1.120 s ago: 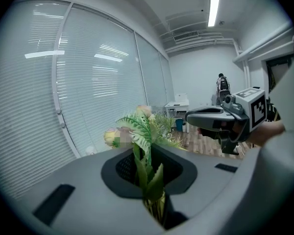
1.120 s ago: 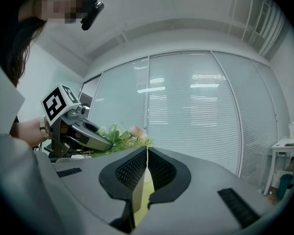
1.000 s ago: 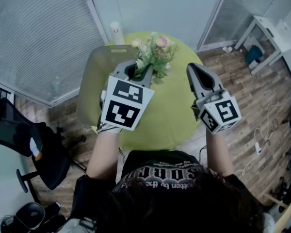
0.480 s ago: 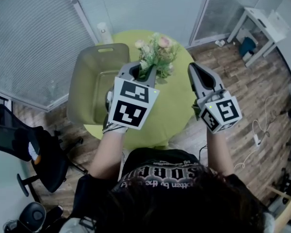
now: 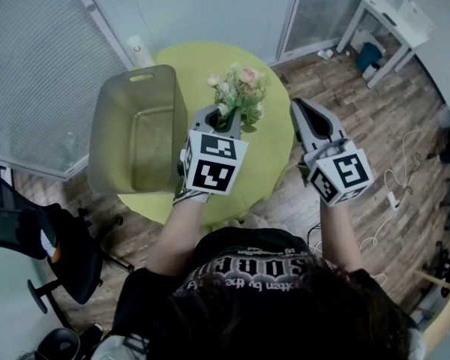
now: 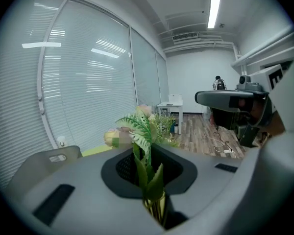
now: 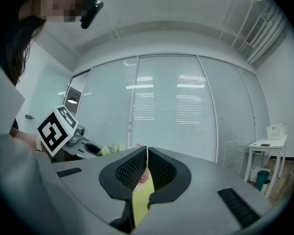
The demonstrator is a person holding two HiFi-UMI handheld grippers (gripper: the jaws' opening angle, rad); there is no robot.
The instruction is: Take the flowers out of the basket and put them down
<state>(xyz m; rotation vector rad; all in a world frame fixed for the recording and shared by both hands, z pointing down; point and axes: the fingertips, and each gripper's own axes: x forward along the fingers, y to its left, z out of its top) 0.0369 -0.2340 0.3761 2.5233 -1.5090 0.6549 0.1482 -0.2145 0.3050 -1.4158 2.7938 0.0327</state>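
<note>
Left gripper [image 5: 222,120] clamped on stems of flowers [image 5: 238,93], held over green table [image 5: 274,152], basket [image 5: 103,130] at 9 o'clock. Right gripper [image 5: 300,107] closed, empty. Flowers likely light, floppy, crushable — grip low on stems.

Left half of the desk [image 5: 266,156] taken up by the basket [image 5: 105,148]: tall walls, open top, entry only from above. Bare desk right of it, far edge to near edge, apart from the middle, filled by the flowers [image 5: 238,92] clamped in the left gripper [image 5: 223,113]. At far left a white cylinder [image 5: 139,51], just beyond the basket. Right of the desk, open floor [image 5: 326,73] beneath the right gripper [image 5: 298,105]. Close behind the far edge, blinds [image 5: 45,66].
</note>
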